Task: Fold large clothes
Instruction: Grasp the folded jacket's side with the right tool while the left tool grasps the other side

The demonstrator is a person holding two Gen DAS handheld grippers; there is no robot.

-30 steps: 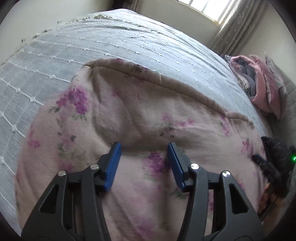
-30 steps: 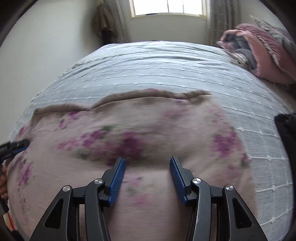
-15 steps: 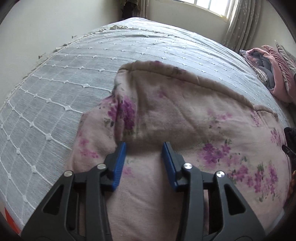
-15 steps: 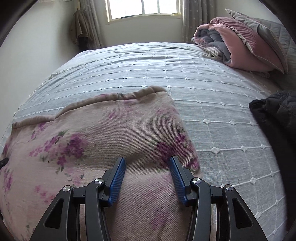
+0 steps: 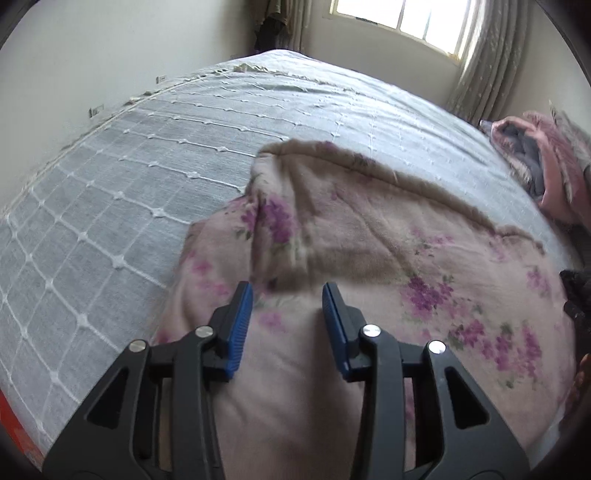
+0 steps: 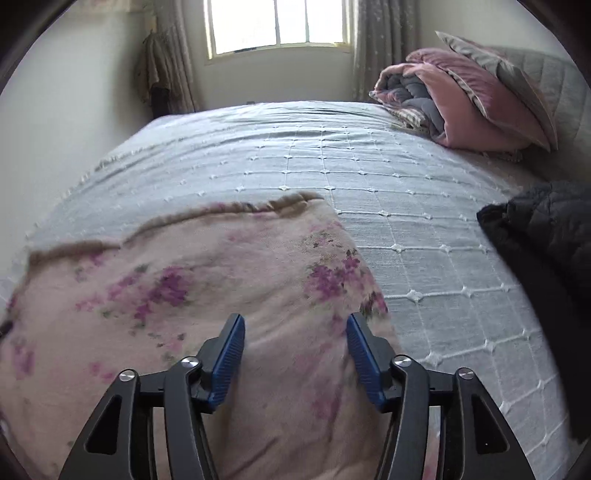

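A large pink garment with purple flowers (image 5: pixel 388 258) lies spread on the grey bedspread (image 5: pixel 147 177), its brown-trimmed hem toward the far side. Its left part has a raised fold. My left gripper (image 5: pixel 288 295) is open and empty, just above the garment near its left edge. In the right wrist view the same garment (image 6: pixel 207 295) fills the lower left. My right gripper (image 6: pixel 295 325) is open and empty, above the garment's right edge.
A pile of pink and grey bedding and pillows (image 6: pixel 465 103) lies at the head of the bed. A black quilted jacket (image 6: pixel 546 236) lies on the bed to the right. A window (image 6: pixel 277 26) and curtains are behind.
Both grippers have moved outward over the garment: the left toward its left edge, the right toward its right edge. Both stayed open and empty.
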